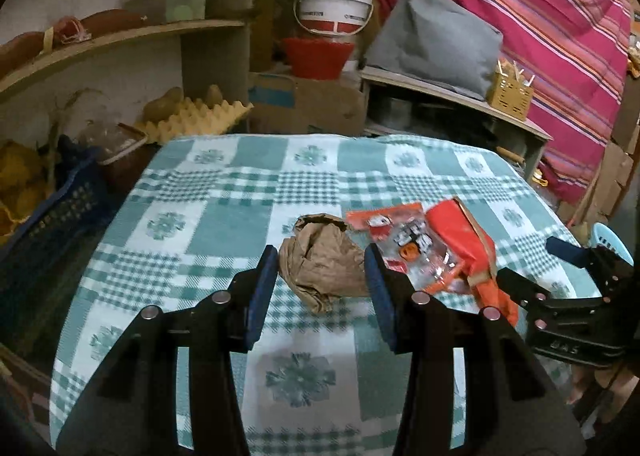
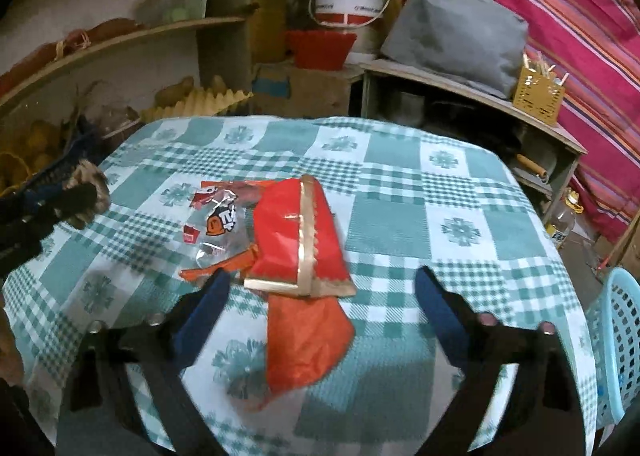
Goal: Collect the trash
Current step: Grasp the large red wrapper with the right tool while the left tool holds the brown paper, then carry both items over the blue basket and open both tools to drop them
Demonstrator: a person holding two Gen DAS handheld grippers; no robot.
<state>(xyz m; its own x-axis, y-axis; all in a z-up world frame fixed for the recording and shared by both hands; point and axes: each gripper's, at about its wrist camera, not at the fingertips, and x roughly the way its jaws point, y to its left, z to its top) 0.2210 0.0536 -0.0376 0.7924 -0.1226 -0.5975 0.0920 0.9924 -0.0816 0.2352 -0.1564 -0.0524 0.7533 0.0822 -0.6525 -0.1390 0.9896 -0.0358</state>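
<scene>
A crumpled brown paper bag [image 1: 324, 260] lies on the green checked tablecloth [image 1: 224, 211]. My left gripper [image 1: 322, 262] is open, its blue pads on either side of the bag, not squeezing it. Right of the bag lie a clear printed wrapper [image 1: 404, 244] and a red wrapper with gold seams [image 1: 460, 244]. In the right wrist view the red wrapper [image 2: 300, 240] lies just ahead of my open, empty right gripper [image 2: 322, 284], with the clear wrapper [image 2: 218, 223] to its left. The left gripper [image 2: 76, 195] and the bag [image 2: 96, 183] show at the left edge.
A light blue plastic basket [image 2: 616, 340] stands off the table's right edge. Behind the table are shelves with an egg tray [image 1: 196, 115], a white bucket [image 1: 334, 7], a red bowl [image 1: 318, 55], a grey bundle [image 1: 436, 39] and a striped pink cloth [image 1: 560, 35].
</scene>
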